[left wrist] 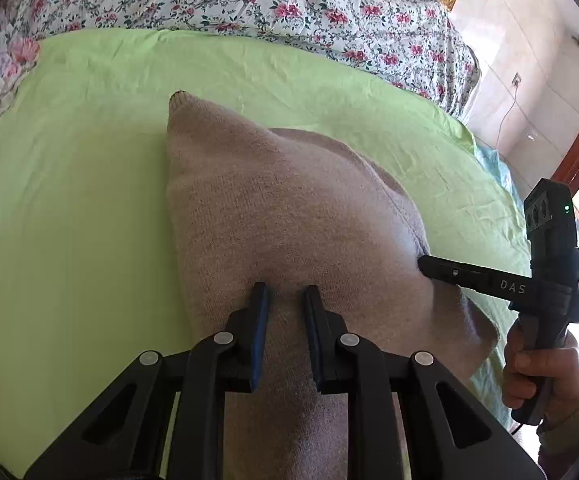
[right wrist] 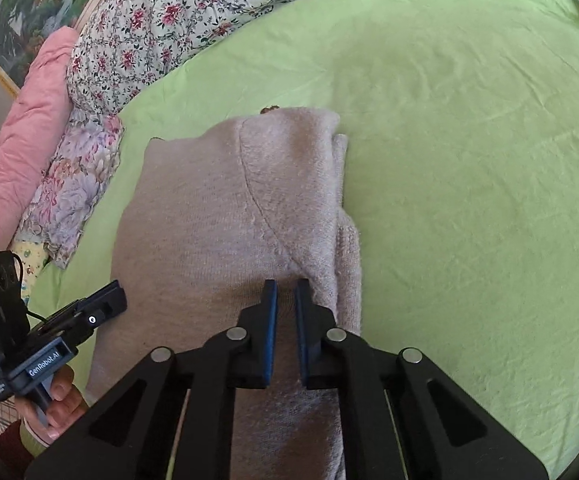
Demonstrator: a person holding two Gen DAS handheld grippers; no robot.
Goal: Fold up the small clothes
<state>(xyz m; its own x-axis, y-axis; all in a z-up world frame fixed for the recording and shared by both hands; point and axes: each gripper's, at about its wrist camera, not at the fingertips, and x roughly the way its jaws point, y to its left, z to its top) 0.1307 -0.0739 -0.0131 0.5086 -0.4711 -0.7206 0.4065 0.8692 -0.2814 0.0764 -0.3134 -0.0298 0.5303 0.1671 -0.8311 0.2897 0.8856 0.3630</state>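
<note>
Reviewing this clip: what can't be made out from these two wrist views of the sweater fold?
- Left gripper: whether its fingers pinch the beige knitted sweater; the fabric hides the tips in the left wrist view.
- Right gripper: same doubt in the right wrist view.
- Sweater's near edge: hidden beneath both gripper bodies.
- Small brown thing at the sweater's far edge: too small to identify.
- Framed picture beyond the green bedsheet: cut off by the lens edge.

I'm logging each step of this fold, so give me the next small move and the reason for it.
Probably lift both grippers together and carry the near edge of the beige knit garment toward its far edge. The left gripper and right gripper each appear to pinch knit between nearly shut fingers, and the garment lies mostly flat on the green sheet.
</note>
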